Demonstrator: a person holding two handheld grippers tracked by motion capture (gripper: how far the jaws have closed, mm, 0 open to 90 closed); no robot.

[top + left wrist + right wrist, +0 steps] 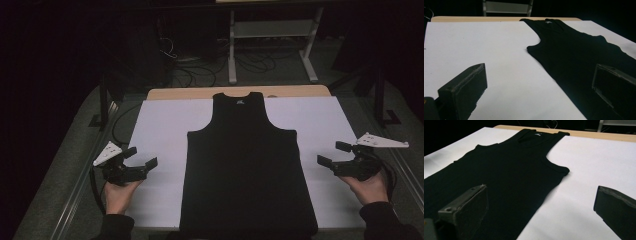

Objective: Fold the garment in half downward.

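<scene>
Black tank top (245,160): lies flat and spread face-up on the white sheet (160,125), neck toward the far edge, hem at the near edge; no fold visible.
Left gripper (139,161): hovers beside the garment's left side, jaws wide apart, holding nothing.
Right gripper (334,154): hovers off the right side, jaws wide apart, empty.
Done: garment laid out smooth.
Left: every grasp and fold, by my judgement; work not yet begun.

place: dim lab | signs: loose black cables (200,70) on floor; white metal-legged stand (272,45); white-covered wooden table (160,130)
</scene>
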